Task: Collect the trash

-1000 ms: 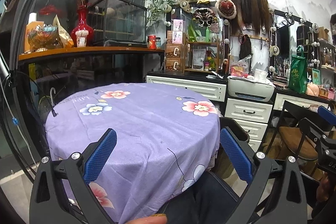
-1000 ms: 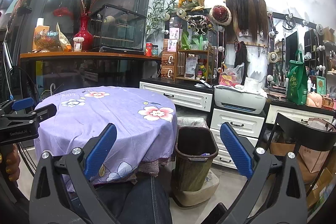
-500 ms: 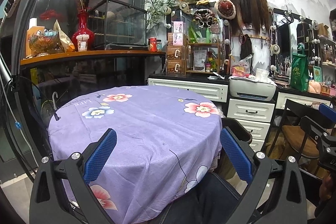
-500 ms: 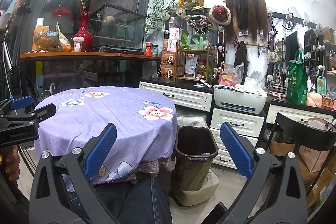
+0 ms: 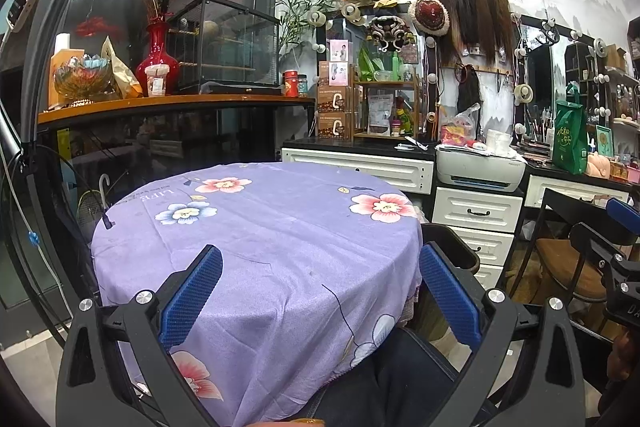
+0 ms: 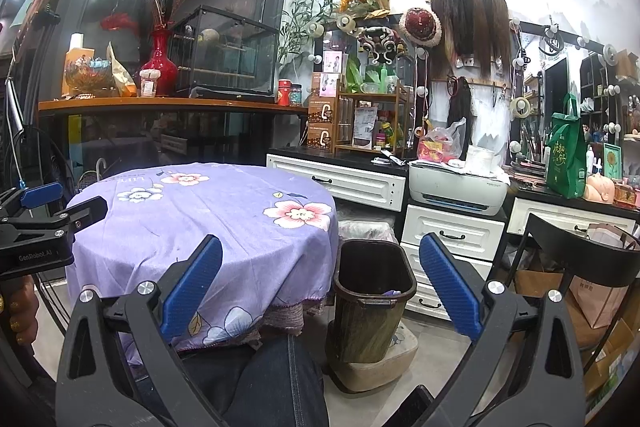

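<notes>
The left gripper (image 5: 320, 291) is held with fingers wide apart over the near edge of the purple-clothed round table (image 6: 208, 211). The brown trash bin (image 6: 372, 303) stands just beside the table's right edge. The right gripper (image 6: 320, 291) is likewise spread, empty.

The tablecloth (image 5: 260, 239) was lilac, printed with pink, blue and white flowers. The bin (image 6: 370, 301) was dark brown. Both grippers' pads (image 6: 192, 285) were bright blue on black frames. The drawers (image 6: 452, 233) were white with black handles, the vase (image 5: 157, 61) glossy red, the bag (image 6: 562, 155) green.
</notes>
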A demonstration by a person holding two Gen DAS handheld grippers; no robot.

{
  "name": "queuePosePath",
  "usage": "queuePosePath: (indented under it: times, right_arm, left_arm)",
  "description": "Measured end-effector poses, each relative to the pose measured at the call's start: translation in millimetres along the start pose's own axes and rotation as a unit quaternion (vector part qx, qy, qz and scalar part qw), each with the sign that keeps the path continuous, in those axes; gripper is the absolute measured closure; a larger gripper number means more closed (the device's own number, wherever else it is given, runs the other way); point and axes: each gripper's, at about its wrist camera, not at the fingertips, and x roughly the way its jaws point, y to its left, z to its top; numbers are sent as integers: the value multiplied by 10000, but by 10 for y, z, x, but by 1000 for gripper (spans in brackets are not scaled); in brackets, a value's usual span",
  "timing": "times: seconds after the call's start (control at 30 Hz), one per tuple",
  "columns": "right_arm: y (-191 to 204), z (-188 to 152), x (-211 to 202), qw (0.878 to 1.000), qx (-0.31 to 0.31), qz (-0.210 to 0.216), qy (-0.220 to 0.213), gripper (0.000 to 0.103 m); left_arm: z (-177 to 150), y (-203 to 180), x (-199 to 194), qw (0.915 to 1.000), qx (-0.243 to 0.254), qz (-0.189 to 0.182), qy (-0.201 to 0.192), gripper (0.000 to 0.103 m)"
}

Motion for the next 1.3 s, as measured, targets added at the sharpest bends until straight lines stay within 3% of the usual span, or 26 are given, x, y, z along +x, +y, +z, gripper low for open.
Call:
queuePosePath:
  times: [1.3]
  right_arm:
    - [3, -31, 14, 10000, -11, 17, 27, 6]
  left_arm:
    - [10, -3, 8, 10000, 4, 19, -32, 5]
